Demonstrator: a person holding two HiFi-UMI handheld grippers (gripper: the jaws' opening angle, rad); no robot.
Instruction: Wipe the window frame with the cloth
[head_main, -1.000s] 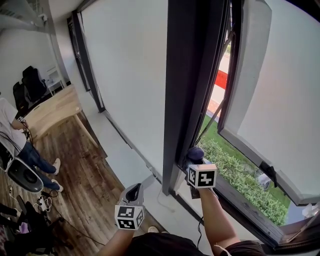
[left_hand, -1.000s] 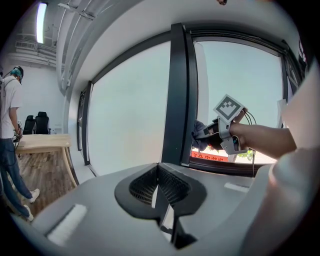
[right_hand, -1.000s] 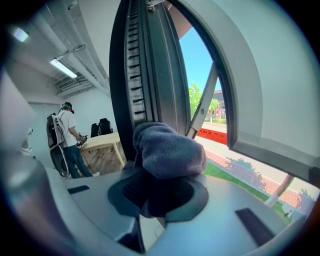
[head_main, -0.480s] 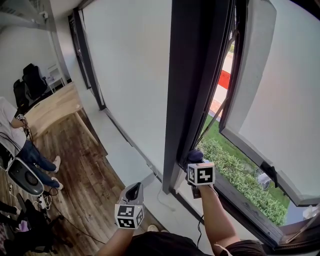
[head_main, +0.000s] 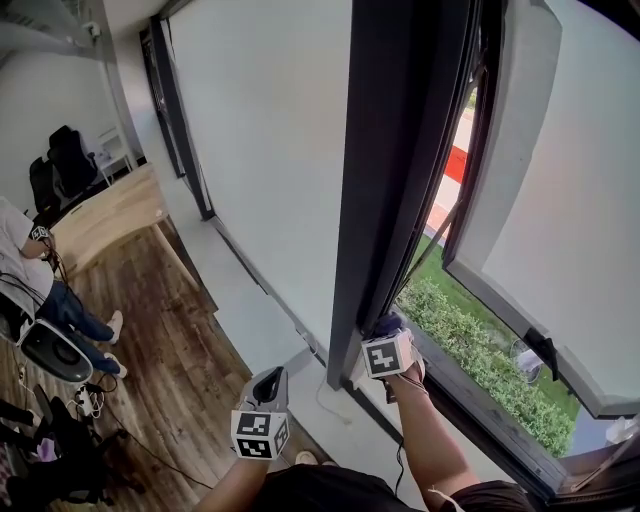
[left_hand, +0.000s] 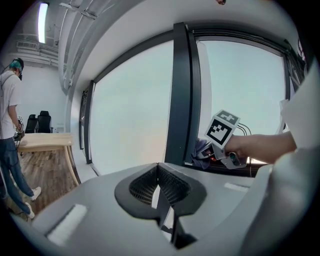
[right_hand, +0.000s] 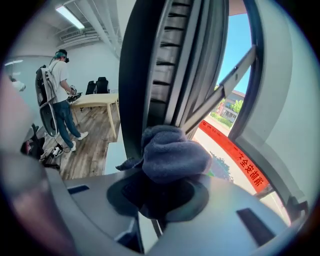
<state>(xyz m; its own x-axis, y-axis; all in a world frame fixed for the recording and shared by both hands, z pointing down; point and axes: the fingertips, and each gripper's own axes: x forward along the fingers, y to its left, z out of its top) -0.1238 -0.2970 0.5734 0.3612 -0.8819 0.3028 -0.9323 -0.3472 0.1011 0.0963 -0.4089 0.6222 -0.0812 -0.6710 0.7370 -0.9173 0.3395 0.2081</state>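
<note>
My right gripper (head_main: 386, 328) is shut on a bunched grey-blue cloth (right_hand: 172, 152), pressing it against the foot of the dark window frame post (head_main: 385, 170). In the right gripper view the cloth fills the jaws and touches the post's ribbed inner channel (right_hand: 172, 70). The cloth (left_hand: 202, 149) and the right gripper's marker cube (left_hand: 221, 128) also show in the left gripper view, at the post's base. My left gripper (head_main: 265, 385) hangs lower left, away from the frame, jaws closed together with nothing between them (left_hand: 161, 192).
The hinged sash (head_main: 540, 200) stands swung outward, with a stay arm (right_hand: 220, 85) across the opening and a hedge (head_main: 470, 350) below outside. A pale sill (head_main: 250, 310) runs along the wall. A person (head_main: 30, 275) stands by a wooden desk (head_main: 105, 215) at left.
My right gripper with the cloth has slid left along the bottom of the opening, into the corner at the post's foot. The left gripper has stayed put.
</note>
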